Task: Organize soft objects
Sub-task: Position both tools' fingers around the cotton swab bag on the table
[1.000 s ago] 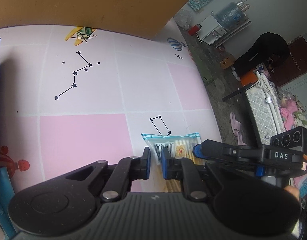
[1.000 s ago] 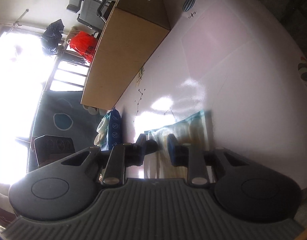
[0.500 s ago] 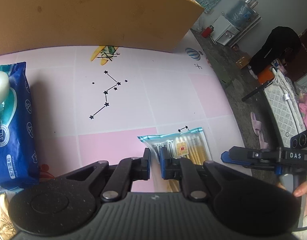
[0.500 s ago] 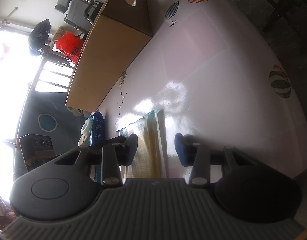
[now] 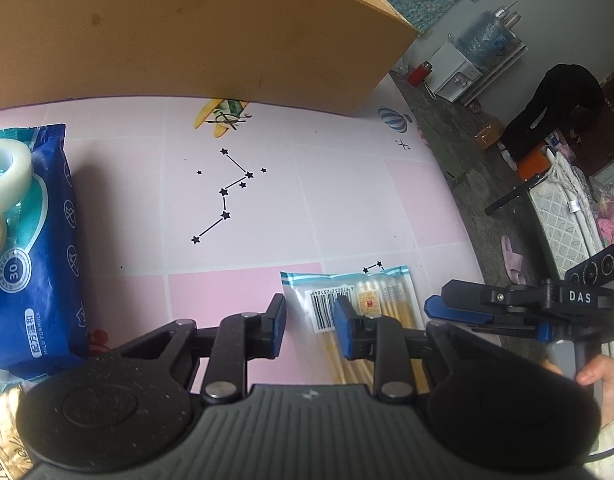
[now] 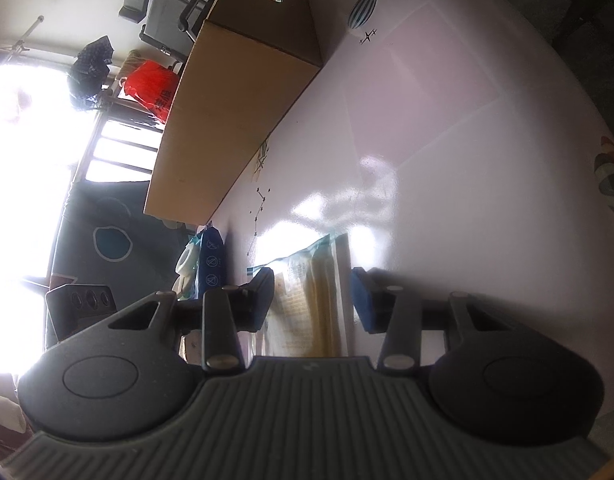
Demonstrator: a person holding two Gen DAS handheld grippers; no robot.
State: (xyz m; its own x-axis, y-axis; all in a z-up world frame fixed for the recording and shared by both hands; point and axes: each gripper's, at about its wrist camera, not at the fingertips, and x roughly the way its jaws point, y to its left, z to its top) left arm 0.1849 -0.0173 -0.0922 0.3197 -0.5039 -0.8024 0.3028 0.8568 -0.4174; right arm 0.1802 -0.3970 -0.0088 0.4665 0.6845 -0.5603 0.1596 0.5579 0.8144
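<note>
both grippers parted over the cotton swab packet

nearest in the left wrist view, the left gripper (image 5: 310, 322) hangs over the pink and white mat (image 5: 267, 208), its jaws opening. the clear cotton swab packet (image 5: 361, 312) lies flat on the mat beneath; the right-hand pad overlaps the packet's barcode in the view while the left-hand pad sits beside its left edge, and neither pad presses on it. just right of the packet, the right gripper (image 5: 447, 312) comes in from the right edge, held by a hand (image 5: 599, 380).

in the right wrist view, the right gripper (image 6: 313, 300) stands with its jaws apart, one pad on either side of the cotton swab packet (image 6: 313, 300) and clear of it; the packet lies on the mat (image 6: 467, 160) between them, gripped by nothing.

at the left side of the mat lies a blue wet wipes pack (image 5: 35, 248), with a roll of clear tape (image 5: 3, 176) resting on top of it. a printed star pattern (image 5: 227, 196) sits in the middle of the mat.

farthest, a long cardboard box (image 5: 187, 36) stands along the far edge of the mat, and a person in dark clothes (image 5: 555, 108) bends over on the floor at far right.
</note>
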